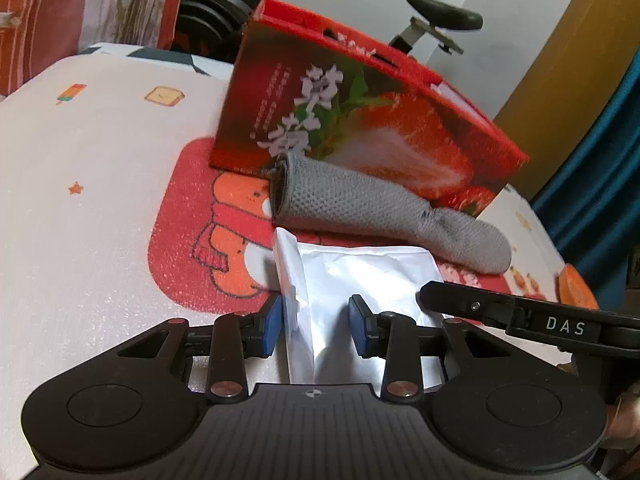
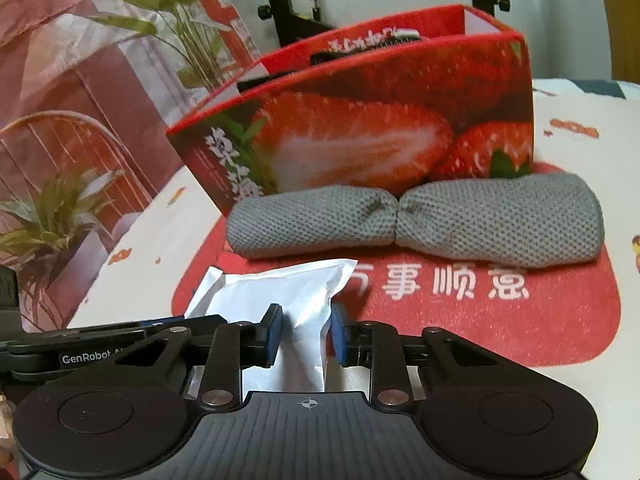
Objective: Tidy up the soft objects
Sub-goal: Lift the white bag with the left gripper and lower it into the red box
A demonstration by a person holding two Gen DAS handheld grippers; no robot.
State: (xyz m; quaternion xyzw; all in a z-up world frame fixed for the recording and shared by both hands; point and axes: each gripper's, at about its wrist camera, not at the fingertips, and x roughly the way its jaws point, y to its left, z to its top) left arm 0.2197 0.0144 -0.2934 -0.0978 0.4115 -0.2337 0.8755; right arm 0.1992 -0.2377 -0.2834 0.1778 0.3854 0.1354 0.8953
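Note:
A soft white pouch (image 1: 360, 276) lies on the red mat (image 1: 180, 248), in front of a grey mesh cushion (image 1: 360, 208) pinched in its middle. My left gripper (image 1: 318, 326) has its blue pads on either side of one end of the pouch, pressing it. My right gripper (image 2: 306, 334) grips the pouch (image 2: 280, 292) from the other end, its pads squeezing it. The grey cushion (image 2: 420, 220) lies against a red strawberry box (image 2: 360, 120), open at the top. The box (image 1: 360, 112) stands behind the cushion. The right gripper's arm (image 1: 520, 316) shows at the right of the left wrist view.
The table has a white cartoon-print cloth (image 1: 80, 200). A printed curtain (image 2: 80, 100) hangs at the left. An exercise bike seat (image 1: 444, 12) stands behind the box. The left gripper's arm (image 2: 80, 344) crosses the lower left of the right wrist view.

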